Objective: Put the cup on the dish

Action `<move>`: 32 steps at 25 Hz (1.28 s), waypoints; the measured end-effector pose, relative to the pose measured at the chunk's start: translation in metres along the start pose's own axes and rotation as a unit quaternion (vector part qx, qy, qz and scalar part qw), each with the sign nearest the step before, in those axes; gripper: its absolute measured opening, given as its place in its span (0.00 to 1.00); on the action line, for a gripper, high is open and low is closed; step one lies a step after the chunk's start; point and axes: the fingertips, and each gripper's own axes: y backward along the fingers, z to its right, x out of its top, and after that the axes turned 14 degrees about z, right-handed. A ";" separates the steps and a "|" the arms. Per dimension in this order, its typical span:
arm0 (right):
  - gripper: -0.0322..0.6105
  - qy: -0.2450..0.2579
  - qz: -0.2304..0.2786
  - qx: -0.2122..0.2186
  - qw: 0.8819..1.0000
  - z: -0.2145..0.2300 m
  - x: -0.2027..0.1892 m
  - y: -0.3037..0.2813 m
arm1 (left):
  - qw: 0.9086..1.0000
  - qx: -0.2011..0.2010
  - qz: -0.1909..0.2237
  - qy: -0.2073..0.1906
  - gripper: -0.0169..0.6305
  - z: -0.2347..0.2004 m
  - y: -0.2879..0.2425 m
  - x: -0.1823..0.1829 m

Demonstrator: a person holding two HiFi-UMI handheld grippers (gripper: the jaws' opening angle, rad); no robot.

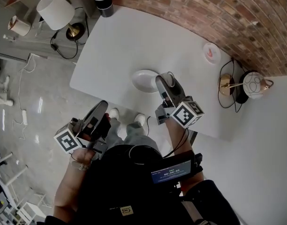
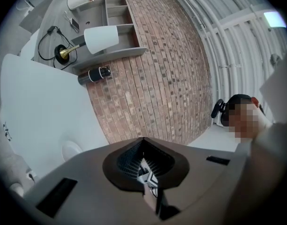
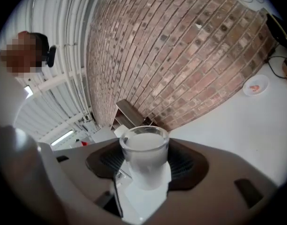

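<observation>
Right hand-held gripper (image 3: 144,165) is pinching the cup (image 3: 144,146) by its sides, near the white dish (image 1: 142,81) on the worktop (image 1: 120,41). Keep it upright, centre it over the dish, lower until the base seats, then release. Left hand-held gripper (image 2: 146,175) is pressed together, empty, off the worktop edge

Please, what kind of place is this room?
Probably an indoor room set up like a home or a studio, though I cannot be sure. It has a brick wall, a white table beside it, and a lamp with a white shade.
</observation>
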 end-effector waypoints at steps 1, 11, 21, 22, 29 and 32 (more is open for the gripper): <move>0.47 0.018 -0.012 0.001 1.000 0.004 -0.007 -0.004 | 1.000 0.005 0.002 -0.002 0.03 -0.002 0.003 0.000; 0.47 0.172 -0.119 -0.003 0.978 0.058 -0.081 -0.020 | 0.998 0.050 0.039 -0.028 0.03 -0.014 0.024 0.006; 0.47 0.267 -0.179 -0.007 0.947 0.097 -0.136 -0.021 | 0.993 0.097 0.063 -0.023 0.03 -0.034 0.054 0.001; 0.47 0.272 -0.183 -0.009 0.945 0.100 -0.140 -0.021 | 0.993 0.098 0.069 -0.023 0.03 -0.033 0.055 0.001; 0.47 0.301 -0.203 -0.010 0.932 0.116 -0.157 -0.024 | 0.988 0.109 0.105 -0.022 0.03 -0.032 0.071 0.002; 0.47 0.307 -0.202 -0.009 0.930 0.118 -0.160 -0.026 | 0.987 0.112 0.117 -0.020 0.03 -0.033 0.077 0.003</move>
